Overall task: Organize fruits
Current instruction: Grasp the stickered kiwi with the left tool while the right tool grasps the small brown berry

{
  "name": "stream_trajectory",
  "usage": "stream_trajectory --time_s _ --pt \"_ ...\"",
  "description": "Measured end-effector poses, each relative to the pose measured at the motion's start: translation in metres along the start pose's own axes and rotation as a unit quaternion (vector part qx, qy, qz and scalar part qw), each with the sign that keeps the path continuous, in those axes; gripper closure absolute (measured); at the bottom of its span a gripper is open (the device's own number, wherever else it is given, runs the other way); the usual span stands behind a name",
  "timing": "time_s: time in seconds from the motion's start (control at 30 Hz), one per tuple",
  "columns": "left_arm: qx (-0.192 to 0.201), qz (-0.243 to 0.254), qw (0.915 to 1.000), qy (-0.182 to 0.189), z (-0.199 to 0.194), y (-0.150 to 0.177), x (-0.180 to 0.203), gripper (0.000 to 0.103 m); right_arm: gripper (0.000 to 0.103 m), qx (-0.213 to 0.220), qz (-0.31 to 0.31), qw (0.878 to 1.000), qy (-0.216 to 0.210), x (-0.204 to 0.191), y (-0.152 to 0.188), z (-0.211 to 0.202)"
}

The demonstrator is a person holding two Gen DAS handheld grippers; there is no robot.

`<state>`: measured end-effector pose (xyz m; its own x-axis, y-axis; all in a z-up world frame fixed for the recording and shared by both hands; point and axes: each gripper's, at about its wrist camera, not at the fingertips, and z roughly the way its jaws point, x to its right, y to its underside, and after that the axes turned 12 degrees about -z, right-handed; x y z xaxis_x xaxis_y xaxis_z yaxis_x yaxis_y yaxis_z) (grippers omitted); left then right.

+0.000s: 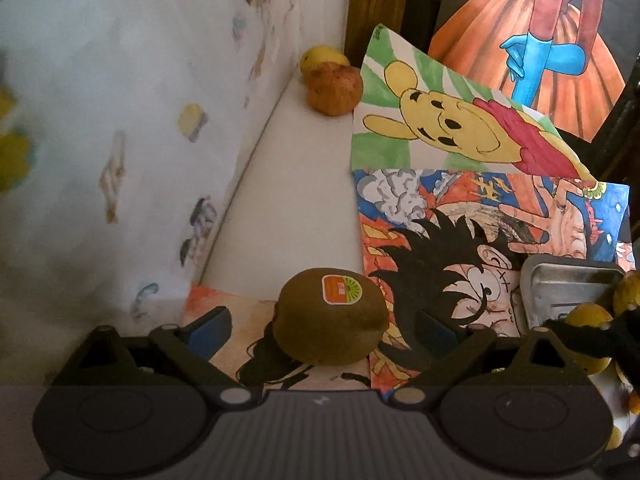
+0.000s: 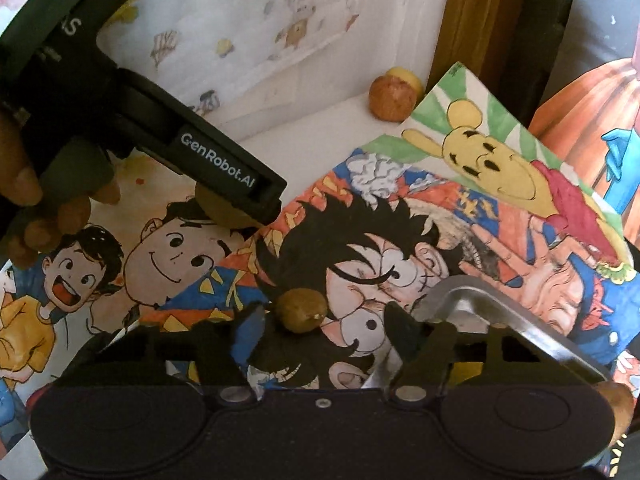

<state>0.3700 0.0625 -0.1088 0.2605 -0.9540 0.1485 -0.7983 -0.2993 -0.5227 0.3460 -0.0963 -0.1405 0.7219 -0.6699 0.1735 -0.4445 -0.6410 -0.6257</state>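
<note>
A brown kiwi (image 1: 331, 314) with an orange-green sticker lies on the cartoon drawings between the wide-open fingers of my left gripper (image 1: 324, 326); no pad touches it. In the right wrist view the left gripper (image 2: 240, 196) covers most of that kiwi (image 2: 216, 208). My right gripper (image 2: 324, 324) is open with a smaller brown fruit (image 2: 301, 312) lying between its fingertips, not clamped. A metal tray (image 2: 520, 320) lies to the right; it also shows in the left wrist view (image 1: 560, 288) with yellow fruits (image 1: 588, 316) at its edge. A reddish fruit (image 1: 334, 90) and a yellow one (image 1: 320, 58) rest in the far corner.
Cartoon drawings (image 1: 460, 220) cover the white surface. A patterned white cloth (image 1: 140, 140) hangs along the left. A wooden post (image 1: 376, 0) and a large orange-skirt picture (image 1: 540, 40) stand at the back. A hand (image 2: 48, 200) holds the left gripper.
</note>
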Motion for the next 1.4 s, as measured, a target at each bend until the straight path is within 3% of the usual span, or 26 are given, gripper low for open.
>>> stream_trajectory --time_s 0.57,0.97,1.4 --pt "-0.038 -0.007 0.9991 0.016 0.023 -0.008 -0.001 0.033 0.071 0.001 0.005 1.000 -0.025 0.000 -0.001 0.010" --pt "-0.036 -0.007 0.9993 0.003 0.017 -0.002 0.002 0.036 0.072 0.000 0.023 0.999 -0.029 -0.002 0.006 0.002" --pt "-0.043 -0.022 0.9988 -0.009 -0.008 0.027 0.001 0.036 0.072 0.016 0.032 0.998 -0.048 -0.022 0.018 -0.027"
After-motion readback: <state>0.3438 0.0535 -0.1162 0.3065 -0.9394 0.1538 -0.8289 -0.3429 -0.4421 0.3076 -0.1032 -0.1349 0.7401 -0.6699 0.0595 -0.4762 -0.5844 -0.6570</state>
